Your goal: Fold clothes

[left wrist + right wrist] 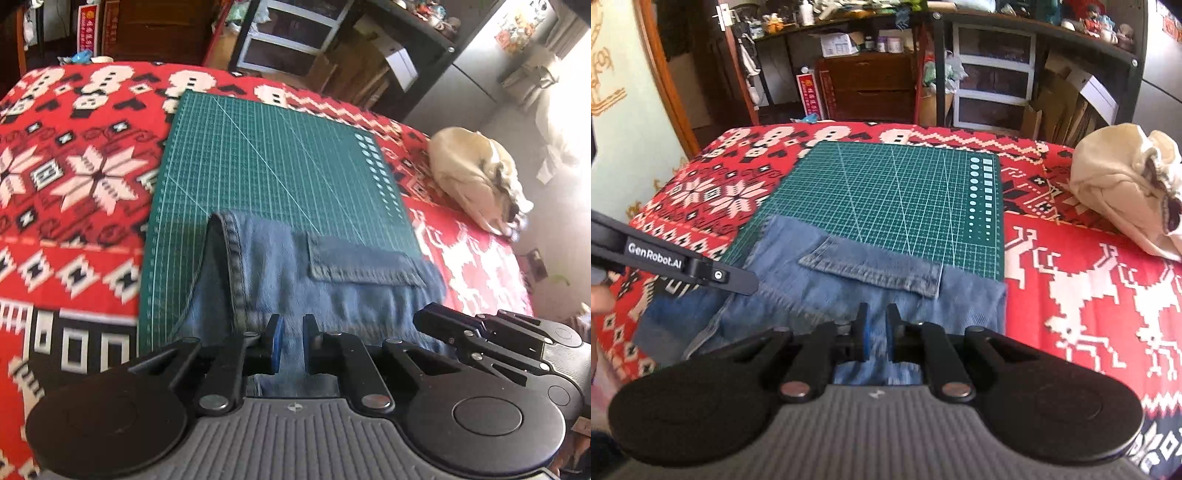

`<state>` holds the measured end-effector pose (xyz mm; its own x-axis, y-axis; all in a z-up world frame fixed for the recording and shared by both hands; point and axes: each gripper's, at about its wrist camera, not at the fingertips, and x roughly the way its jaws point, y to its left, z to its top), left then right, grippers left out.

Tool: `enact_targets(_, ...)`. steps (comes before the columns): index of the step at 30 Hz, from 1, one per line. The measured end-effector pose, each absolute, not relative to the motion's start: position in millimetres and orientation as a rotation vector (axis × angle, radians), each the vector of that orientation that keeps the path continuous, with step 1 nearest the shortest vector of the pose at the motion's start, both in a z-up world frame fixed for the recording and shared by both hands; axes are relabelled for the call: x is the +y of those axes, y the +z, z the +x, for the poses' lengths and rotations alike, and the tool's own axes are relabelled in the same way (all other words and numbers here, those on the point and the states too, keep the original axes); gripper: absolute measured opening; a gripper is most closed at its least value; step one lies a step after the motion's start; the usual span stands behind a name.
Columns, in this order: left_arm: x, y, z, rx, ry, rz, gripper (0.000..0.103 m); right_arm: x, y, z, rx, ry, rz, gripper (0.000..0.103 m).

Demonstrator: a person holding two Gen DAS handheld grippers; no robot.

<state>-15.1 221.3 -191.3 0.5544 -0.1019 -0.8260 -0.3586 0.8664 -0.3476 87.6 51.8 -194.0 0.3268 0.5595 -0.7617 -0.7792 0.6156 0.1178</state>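
On the left, a red patterned blanket covers the bed. The green cutting mat lies on it, with the jeans spread over the mat's near edge, back pocket up. The left hand-held gripper pinches the denim near a stitched seam, fingers nearly together. The right hand-held gripper likewise clamps the denim just beside it. Far right, a cream cloth bundle rests on the blanket.
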Motion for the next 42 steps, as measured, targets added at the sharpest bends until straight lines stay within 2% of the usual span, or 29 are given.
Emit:
enact_targets(5,230,-201,-11,0.964,0.171,-0.522,0.006,54,-217,93,0.876,0.883,-0.314,0.006)
enact_targets(12,234,-206,-15,0.954,0.167,-0.527,0.006,28,-219,92,0.859,0.867,-0.328,0.004)
enact_targets(13,233,-205,-15,0.955,0.168,-0.519,0.006,23,-218,94,0.864,0.861,-0.316,0.001)
enact_targets(19,231,-205,-15,0.958,0.172,-0.508,0.006,3,-217,102,0.884,0.79,-0.289,0.002)
enact_targets(21,233,-204,-14,0.965,0.175,-0.524,0.006,2,-215,104,0.889,0.765,-0.298,0.009)
enact_targets(30,240,-190,-3,0.93,0.153,-0.582,0.007,8,-197,116,0.862,0.794,-0.226,0.008)
enact_targets(42,254,-214,0,0.948,0.167,-0.626,0.003,7,-225,124,0.892,0.784,-0.202,0.005)
